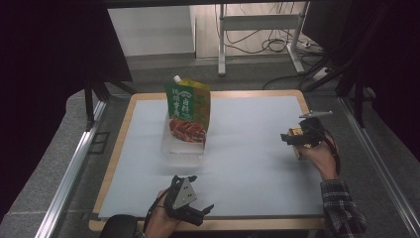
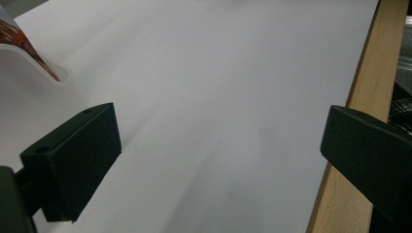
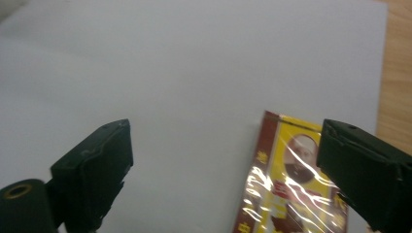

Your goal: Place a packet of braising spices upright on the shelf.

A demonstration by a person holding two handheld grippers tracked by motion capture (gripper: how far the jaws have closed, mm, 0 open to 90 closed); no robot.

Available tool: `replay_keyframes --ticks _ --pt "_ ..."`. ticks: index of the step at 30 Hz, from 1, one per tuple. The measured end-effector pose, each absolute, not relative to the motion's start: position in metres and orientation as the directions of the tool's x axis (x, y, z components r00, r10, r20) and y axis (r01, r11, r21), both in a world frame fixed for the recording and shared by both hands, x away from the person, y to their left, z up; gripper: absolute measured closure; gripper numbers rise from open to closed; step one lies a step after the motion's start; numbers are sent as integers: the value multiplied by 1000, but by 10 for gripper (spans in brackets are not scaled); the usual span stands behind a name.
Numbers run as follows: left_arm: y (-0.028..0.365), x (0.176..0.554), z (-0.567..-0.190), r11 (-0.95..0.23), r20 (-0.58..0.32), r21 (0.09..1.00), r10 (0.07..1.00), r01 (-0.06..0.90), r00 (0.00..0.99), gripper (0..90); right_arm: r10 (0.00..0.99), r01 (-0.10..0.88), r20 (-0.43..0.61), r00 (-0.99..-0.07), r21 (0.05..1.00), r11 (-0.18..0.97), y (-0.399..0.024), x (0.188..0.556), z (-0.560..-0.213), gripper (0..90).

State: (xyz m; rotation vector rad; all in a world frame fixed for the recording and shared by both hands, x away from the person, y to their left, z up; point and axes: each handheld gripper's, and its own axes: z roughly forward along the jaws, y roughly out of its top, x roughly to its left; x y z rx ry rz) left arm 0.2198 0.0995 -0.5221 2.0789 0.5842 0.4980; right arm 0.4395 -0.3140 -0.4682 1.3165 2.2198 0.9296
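A green spouted pouch [image 1: 188, 111] with red food pictured on it stands upright in a clear plastic tray [image 1: 181, 148] at the middle of the white mat. In the left gripper view a corner of the pouch [image 2: 19, 36] and the tray's rim [image 2: 60, 75] sit at the top left. My left gripper [image 1: 199, 194] [image 2: 221, 128] stands open over bare mat near the front edge. My right gripper [image 1: 287, 137] [image 3: 226, 145] is open at the right side of the mat. A yellow and red film-wrapped packet [image 3: 286, 194] lies flat below it, partly behind the right jaw, with no pad pressing on it.
The white mat [image 1: 247, 148] lies on a wooden-edged board [image 1: 119, 144], whose edge [image 2: 369, 73] runs close beside my left gripper. Metal rails flank the board. A white stand [image 1: 257, 29] and cables are on the floor behind.
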Motion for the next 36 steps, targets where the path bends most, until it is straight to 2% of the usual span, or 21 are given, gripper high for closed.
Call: replay_keyframes --ticks 5,11,25,36 --pt "99 219 -522 -494 131 843 573 214 809 10 909 645 -65 -411 685 340 -321 442 -474 125" --pt "99 219 -523 -500 136 840 570 212 810 10 927 666 -96 -364 669 331 -331 445 -483 148" --pt "97 219 -523 -510 146 835 565 205 812 11 933 714 -118 -340 614 338 -332 453 -502 183" --pt "97 218 -523 -514 149 834 563 203 813 12 944 754 -79 -319 583 303 -333 453 -504 305"
